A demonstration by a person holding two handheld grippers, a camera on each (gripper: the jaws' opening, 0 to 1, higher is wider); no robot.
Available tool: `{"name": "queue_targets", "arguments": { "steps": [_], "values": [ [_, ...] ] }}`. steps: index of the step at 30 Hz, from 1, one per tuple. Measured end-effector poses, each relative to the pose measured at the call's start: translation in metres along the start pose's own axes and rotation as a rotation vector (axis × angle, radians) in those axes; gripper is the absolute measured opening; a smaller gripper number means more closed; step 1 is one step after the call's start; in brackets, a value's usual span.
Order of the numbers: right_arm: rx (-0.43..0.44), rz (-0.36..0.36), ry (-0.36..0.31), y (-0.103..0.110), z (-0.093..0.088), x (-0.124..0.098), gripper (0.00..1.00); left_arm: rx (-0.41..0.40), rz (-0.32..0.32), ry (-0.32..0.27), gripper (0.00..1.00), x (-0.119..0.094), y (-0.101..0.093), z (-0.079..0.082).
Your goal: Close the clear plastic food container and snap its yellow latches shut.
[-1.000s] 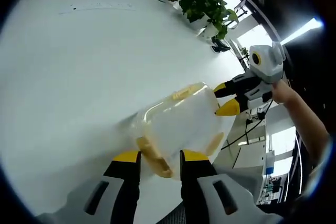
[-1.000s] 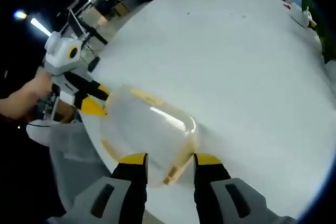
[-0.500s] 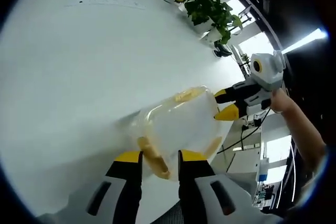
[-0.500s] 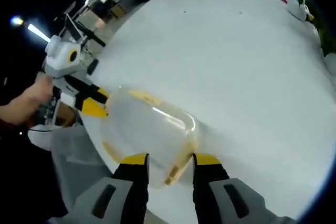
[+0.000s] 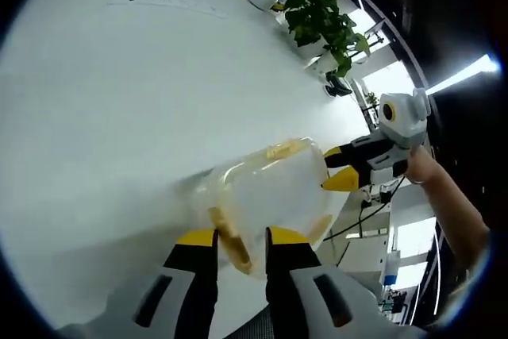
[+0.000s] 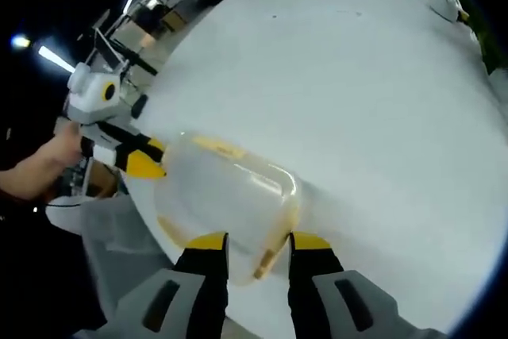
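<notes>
Broad white table [image 5: 119,101], bare across most of its top, wide free surface beyond the container [image 5: 270,196] in both views. Clear plastic, lid down, lying near the table's edge [image 6: 119,196], held at opposite ends by the two tools.

Left gripper view: potted plant [image 5: 321,21] and small items at the far rim, a bright window behind; floor, cables and furniture past the near edge. Right gripper [image 5: 337,168] entering from the right, a hand [image 5: 425,168] on it, yellow tips against the container's far end. Left gripper [image 5: 238,237] with jaws narrowly apart, straddling a yellow latch [image 5: 230,240] at the near end; contact of the pads with the latch hard to judge, so grip cannot be told for sure.

Right gripper view: same container [image 6: 226,196] from the other end, dim office and ceiling lights off the table's left side, a translucent sheet hanging below the edge. Own jaws [image 6: 258,240] slightly apart around another yellow latch [image 6: 266,260], contact likewise unclear. Left tool [image 6: 139,156] coming in from the left with a hand [image 6: 40,168], tips touching the far end.

Against a second ago: container in the same spot, both tools' jaws a shade closer together, views shifted slightly.
</notes>
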State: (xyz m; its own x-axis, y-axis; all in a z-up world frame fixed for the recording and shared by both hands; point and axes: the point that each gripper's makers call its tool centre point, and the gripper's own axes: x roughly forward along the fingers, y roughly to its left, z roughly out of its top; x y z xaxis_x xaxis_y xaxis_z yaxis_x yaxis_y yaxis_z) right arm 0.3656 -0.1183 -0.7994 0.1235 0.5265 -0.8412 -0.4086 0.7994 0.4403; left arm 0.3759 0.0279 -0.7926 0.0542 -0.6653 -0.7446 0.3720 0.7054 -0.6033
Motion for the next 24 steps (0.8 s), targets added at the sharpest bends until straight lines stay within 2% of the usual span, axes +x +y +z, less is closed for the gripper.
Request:
{"name": "queue_targets", "arguments": {
  "steps": [7,11,16,24],
  "values": [
    [0.023,0.005,-0.019,-0.001,0.0,-0.001,0.27,-0.018,-0.014,-0.014,0.21,0.001,-0.001,-0.003],
    [0.029,0.002,-0.022,-0.001,0.001,-0.001,0.27,-0.012,-0.014,-0.003,0.22,0.005,-0.001,-0.003],
    [0.036,0.003,0.003,0.006,-0.002,0.001,0.27,-0.008,-0.015,0.001,0.22,0.004,0.004,-0.003],
    [0.046,0.012,-0.023,0.013,0.004,0.007,0.28,-0.016,-0.007,-0.003,0.23,-0.003,0.014,-0.004]
  ]
}}
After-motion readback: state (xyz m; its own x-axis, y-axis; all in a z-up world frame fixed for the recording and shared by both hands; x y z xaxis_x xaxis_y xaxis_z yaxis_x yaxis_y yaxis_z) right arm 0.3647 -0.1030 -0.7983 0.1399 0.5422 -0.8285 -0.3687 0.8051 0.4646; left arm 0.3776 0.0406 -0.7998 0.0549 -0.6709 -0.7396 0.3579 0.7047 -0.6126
